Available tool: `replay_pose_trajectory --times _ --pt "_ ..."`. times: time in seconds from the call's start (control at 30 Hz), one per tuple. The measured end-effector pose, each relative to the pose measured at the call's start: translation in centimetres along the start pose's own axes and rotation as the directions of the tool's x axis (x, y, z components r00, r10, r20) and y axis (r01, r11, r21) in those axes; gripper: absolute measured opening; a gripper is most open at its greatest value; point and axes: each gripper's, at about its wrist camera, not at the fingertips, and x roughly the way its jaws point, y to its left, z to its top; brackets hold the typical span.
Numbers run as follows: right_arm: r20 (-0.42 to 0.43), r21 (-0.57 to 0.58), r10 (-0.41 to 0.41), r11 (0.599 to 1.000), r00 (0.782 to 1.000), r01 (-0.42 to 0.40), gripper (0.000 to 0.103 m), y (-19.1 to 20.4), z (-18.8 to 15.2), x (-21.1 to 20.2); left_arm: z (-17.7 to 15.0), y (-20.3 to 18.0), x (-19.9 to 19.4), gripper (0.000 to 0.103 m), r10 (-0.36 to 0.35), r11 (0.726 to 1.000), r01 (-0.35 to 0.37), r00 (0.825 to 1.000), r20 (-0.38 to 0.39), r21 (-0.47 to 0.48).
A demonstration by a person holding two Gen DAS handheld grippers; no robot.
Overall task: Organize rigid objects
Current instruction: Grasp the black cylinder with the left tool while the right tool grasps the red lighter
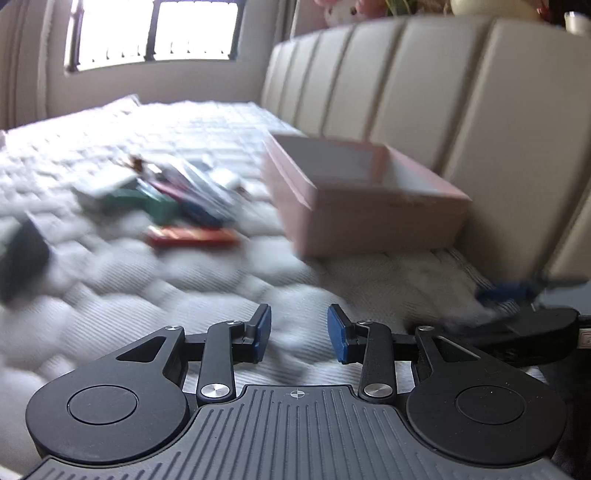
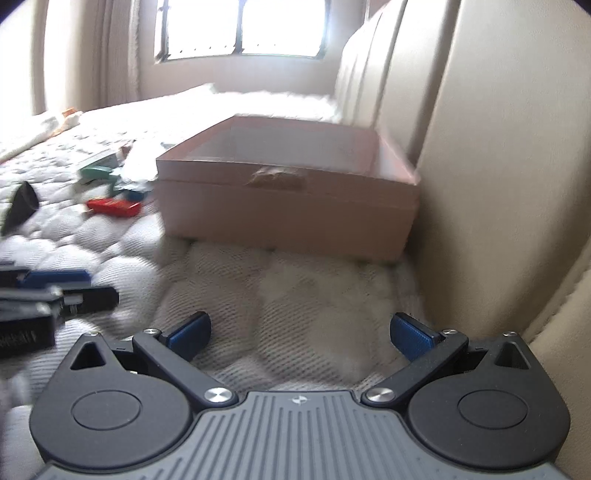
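Both views motion-blurred. Left gripper (image 1: 299, 334) hovers low over the quilted mattress (image 1: 184, 280), blue pads parted, nothing between them. Right gripper (image 2: 300, 334) spread wider, also empty, aimed at the pink box (image 2: 288, 210).

The pink box (image 1: 365, 206) sits open-topped on the mattress, far side against the padded headboard (image 1: 424, 92); in the left view its long axis runs away from the camera along the headboard, near corner toward the gripper.

Loose pile of small items (image 1: 177, 192) lies left of the box, near but apart; individual shapes too blurred to name. Red flat pack (image 1: 192, 236) is nearest, long axis roughly left-right, also seen from the right wrist (image 2: 112, 207). Dark object (image 1: 22, 254) at far left edge. Window (image 1: 155, 29) behind.
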Motion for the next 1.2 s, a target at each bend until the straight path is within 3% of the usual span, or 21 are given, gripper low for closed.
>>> replay_pose_trajectory --times 0.03,0.07,0.2,0.27,0.4,0.57,0.67,0.8,0.9,1.0,1.1,1.2 --pt "-0.061 0.037 0.059 0.998 0.996 -0.057 0.103 -0.4 0.2 0.5 0.5 1.3 -0.7 0.039 0.028 1.0 -0.028 0.999 0.031 0.003" --pt "-0.077 0.057 0.067 0.996 0.995 -0.062 0.103 -0.7 0.2 0.6 1.0 2.9 -1.4 0.039 0.061 0.998 -0.062 0.996 0.061 0.001" --pt "-0.123 0.03 0.057 0.998 0.991 -0.053 0.103 -0.3 0.7 1.0 3.4 10.2 -3.1 0.039 0.193 0.981 -0.193 0.973 0.125 -0.017" --pt "-0.145 -0.001 0.049 0.999 0.988 -0.049 0.103 -0.1 0.9 1.4 4.4 13.6 -3.4 0.038 0.211 0.977 -0.212 0.969 0.127 -0.002" --pt "-0.179 -0.012 0.079 0.996 0.981 -0.083 0.103 -0.6 1.4 1.8 5.5 18.6 -2.4 0.038 0.136 0.989 -0.138 0.99 0.044 0.053" --pt "-0.199 -0.016 0.068 0.997 0.978 -0.073 0.103 -0.2 1.6 1.9 4.7 20.3 -0.3 0.039 0.065 0.986 -0.053 0.995 -0.07 0.156" --pt "-0.208 0.018 0.063 0.998 0.976 -0.06 0.103 -0.3 1.7 1.9 4.2 20.4 0.8 0.051 0.052 0.984 -0.034 0.993 -0.102 0.176" --pt "-0.208 0.007 0.051 0.999 0.977 -0.051 0.103 0.0 1.6 1.9 4.4 20.4 2.2 0.056 0.063 0.984 -0.039 0.989 -0.133 0.174" --pt "-0.207 0.0 0.056 0.998 0.977 -0.057 0.103 -0.1 1.7 1.7 4.0 20.4 3.2 0.054 0.099 0.981 -0.068 0.981 -0.167 0.183" --pt "-0.17 -0.028 0.028 0.999 0.985 -0.033 0.103 0.9 2.2 0.7 3.7 21.0 2.8 0.055 0.077 0.988 -0.053 0.983 -0.168 0.143" --pt "-0.032 -0.073 0.045 0.996 0.998 -0.048 0.103 3.9 2.9 -1.7 3.1 21.1 1.5 0.054 0.061 0.994 -0.048 0.989 -0.135 0.094" --pt "0.086 -0.107 0.103 0.99 0.991 -0.094 0.103 8.1 3.9 -2.9 2.2 21.2 -0.3 0.053 0.031 1.0 -0.031 0.995 -0.096 0.004"
